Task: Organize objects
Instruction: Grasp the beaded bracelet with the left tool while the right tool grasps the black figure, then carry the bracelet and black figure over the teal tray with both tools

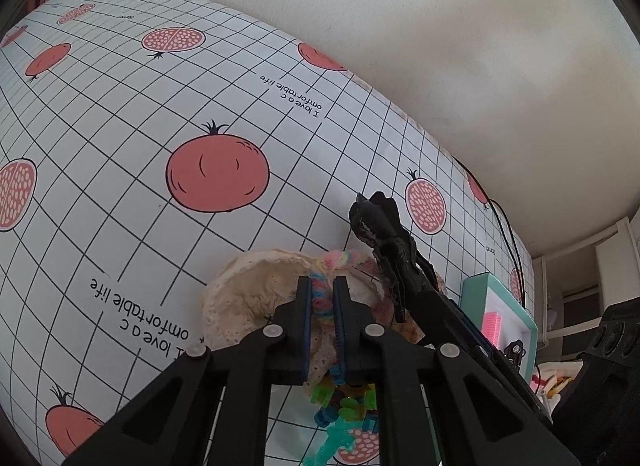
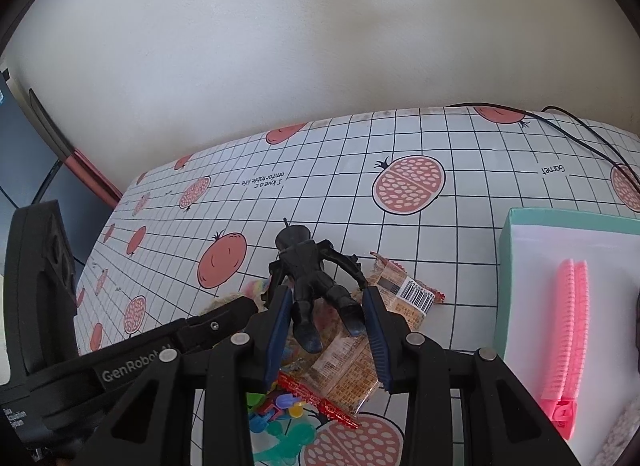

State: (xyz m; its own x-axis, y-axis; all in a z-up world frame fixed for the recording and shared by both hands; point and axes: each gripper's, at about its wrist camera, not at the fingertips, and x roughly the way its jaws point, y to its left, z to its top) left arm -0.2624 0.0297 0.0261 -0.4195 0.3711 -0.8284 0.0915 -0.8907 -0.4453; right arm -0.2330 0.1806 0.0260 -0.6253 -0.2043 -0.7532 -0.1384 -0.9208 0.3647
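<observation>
My left gripper [image 1: 322, 286] is shut on a rainbow fuzzy cord [image 1: 320, 300] attached to a cream crocheted pouch [image 1: 260, 298] resting on the pomegranate tablecloth [image 1: 160, 105]. A black toy figure [image 2: 308, 278] lies head-away between the fingers of my right gripper [image 2: 326, 294]; its spread arms meet both fingertips and its legs point back toward the camera. In the left wrist view the same figure [image 1: 380, 229] sticks out from the right gripper [image 1: 436, 302], just right of the pouch.
Snack packets [image 2: 404, 294] and a red wrapper [image 2: 320, 402] lie under the figure. Bright plastic pieces [image 2: 276, 410] sit near the front. A teal box [image 2: 560, 221] with a pink comb-like piece [image 2: 568, 338] stands right. A black cable [image 2: 580, 133] runs along the back wall.
</observation>
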